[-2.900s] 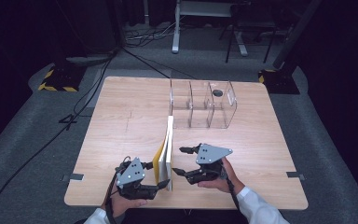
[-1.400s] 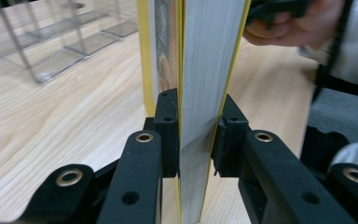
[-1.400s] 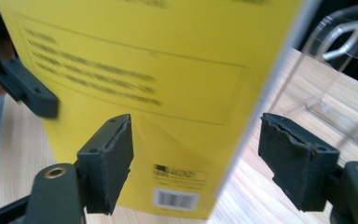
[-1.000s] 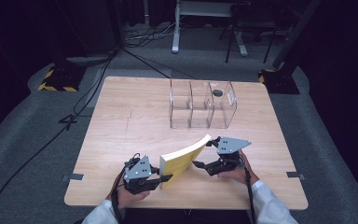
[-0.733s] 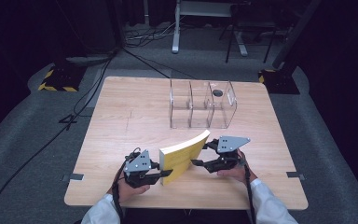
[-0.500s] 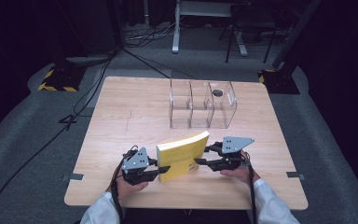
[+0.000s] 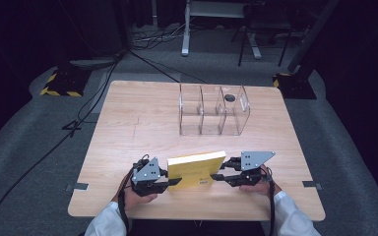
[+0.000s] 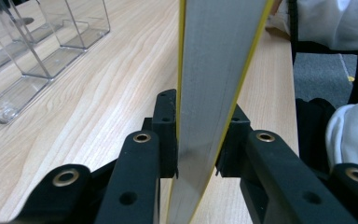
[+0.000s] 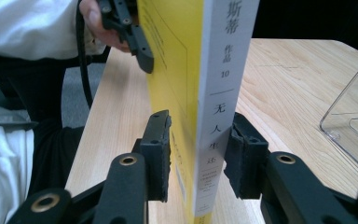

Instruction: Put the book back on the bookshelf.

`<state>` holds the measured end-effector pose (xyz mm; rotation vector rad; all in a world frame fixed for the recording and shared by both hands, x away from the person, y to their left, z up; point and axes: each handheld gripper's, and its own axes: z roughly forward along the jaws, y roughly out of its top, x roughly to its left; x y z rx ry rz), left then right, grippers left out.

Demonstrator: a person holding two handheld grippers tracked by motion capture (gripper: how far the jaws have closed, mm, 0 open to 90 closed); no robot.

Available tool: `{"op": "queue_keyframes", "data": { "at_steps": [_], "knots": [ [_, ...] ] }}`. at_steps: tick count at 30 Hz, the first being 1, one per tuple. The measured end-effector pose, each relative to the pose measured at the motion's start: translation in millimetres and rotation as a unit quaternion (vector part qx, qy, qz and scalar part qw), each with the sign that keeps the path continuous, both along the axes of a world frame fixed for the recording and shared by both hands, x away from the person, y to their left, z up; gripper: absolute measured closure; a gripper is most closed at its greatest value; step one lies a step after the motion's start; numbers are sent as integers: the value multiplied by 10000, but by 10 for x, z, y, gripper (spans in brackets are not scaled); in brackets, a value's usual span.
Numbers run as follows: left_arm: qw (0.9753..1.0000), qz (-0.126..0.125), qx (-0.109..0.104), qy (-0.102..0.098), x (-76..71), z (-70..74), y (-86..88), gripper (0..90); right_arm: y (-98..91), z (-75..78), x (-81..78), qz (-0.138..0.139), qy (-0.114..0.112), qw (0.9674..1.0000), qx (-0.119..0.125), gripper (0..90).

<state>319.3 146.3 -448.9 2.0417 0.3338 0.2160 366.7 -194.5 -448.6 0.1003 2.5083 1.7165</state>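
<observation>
A yellow book [image 7: 197,169] with a white spine stands on its long edge near the table's front edge, its cover facing the person. My left gripper [image 7: 174,178] is shut on its left end; in the left gripper view the pads press both covers of the book [image 8: 214,70] around the grey page block. My right gripper [image 7: 216,173] is at the right end. Its jaws have just been closing, and in the right gripper view the pads sit against the yellow cover and the far side of the book [image 9: 177,70] beside the spine.
A clear acrylic organizer [image 7: 214,110] with three compartments stands at the back middle of the wooden table [image 7: 138,123], well beyond the book. It also shows as the organizer [image 8: 37,46] and its corner [image 9: 354,107]. The person's white sleeves come in at the front edge.
The book swung from a tilted, lifted pose down onto its long edge, cover facing the person. The right gripper's jaws closed around its spine end. The left gripper kept its hold.
</observation>
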Motion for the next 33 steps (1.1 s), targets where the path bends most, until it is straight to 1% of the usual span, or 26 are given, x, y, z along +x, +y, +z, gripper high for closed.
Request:
{"op": "queue_keyframes", "data": {
  "at_steps": [1, 4, 5, 7, 9, 10, 12, 13, 14, 15, 16, 17, 18, 19, 20, 23, 24, 26, 27, 28, 29, 31, 33],
  "knots": [
    [10000, -31, -14, 2, -1, -3, -3, 747, 0, 0, 0, 0, 0, 10000, 0, 662],
    [9999, -114, -13, -18, -1, -2, -29, 752, 20, -25, 66, -2, 139, 9998, 110, 653],
    [9999, -143, -11, -5, 2, 0, -41, 752, 36, -30, 76, 29, 140, 9999, 92, 644],
    [9997, -231, 3, -35, 5, 2, -79, 752, 76, -48, 74, 59, 139, 9999, 14, 618],
    [9997, -241, 24, -74, 17, 4, -131, 752, 127, -67, 65, 97, 104, 9998, -159, 609],
    [9997, -239, 36, -88, 26, 6, -144, 751, 142, -77, 51, 77, 79, 9998, -177, 610],
    [9998, -181, 43, -110, 59, 8, -171, 747, 130, -81, 44, 20, 39, 9999, -128, 631],
    [9999, -97, -15, -84, 83, -3, -190, 737, 107, -78, 42, 4, 77, 9999, -116, 648],
    [9999, -3, -48, -95, 106, -8, -207, 709, 70, -80, 44, 21, 108, 9999, -76, 684],
    [9999, 48, -77, -111, 124, -13, -236, 698, 40, -82, 44, 30, 76, 9999, -67, 706],
    [9998, 95, -39, -171, 144, -10, -279, 692, 15, -84, 42, 14, 55, 10000, -48, 720],
    [9996, 193, -19, -188, 156, -10, -321, 673, -19, -85, 45, -29, 23, 10000, -48, 729],
    [9995, 236, -17, -203, 179, -13, -351, 650, -47, -84, 46, -57, 51, 10000, -36, 741],
    [9996, 228, -61, -170, 203, -20, -372, 643, -72, -84, 52, -94, 16, 9999, -43, 744],
    [9995, 241, -76, -172, 230, -24, -385, 637, -93, -84, 54, -133, 30, 9999, -39, 748],
    [9992, 365, -57, -180, 277, -28, -431, 593, -123, -84, 55, -262, 20, 9996, -37, 757],
    [9991, 406, -50, -141, 286, -28, -443, 566, -127, -88, 47, -300, 15, 9995, -26, 759],
    [9987, 496, -26, -123, 297, -37, -450, 519, -139, -82, 22, -295, -53, 9995, -59, 761],
    [9987, 496, -26, -123, 297, -37, -450, 503, -139, -82, 22, -295, -53, 9995, -59, 761],
    [9983, 579, 27, -111, 301, -46, -448, 481, -143, -70, 7, -335, -96, 9993, -106, 761],
    [9983, 579, 27, -111, 301, -46, -448, 467, -143, -70, 7, -335, -96, 9993, -106, 761],
    [9980, 621, 29, -60, 317, -67, -406, 467, -142, -70, 3, -385, -75, 9992, -103, 761],
    [9983, 589, 26, -29, 317, -78, -400, 480, -141, -69, -2, -371, -61, 9992, -108, 761]
  ]
}}
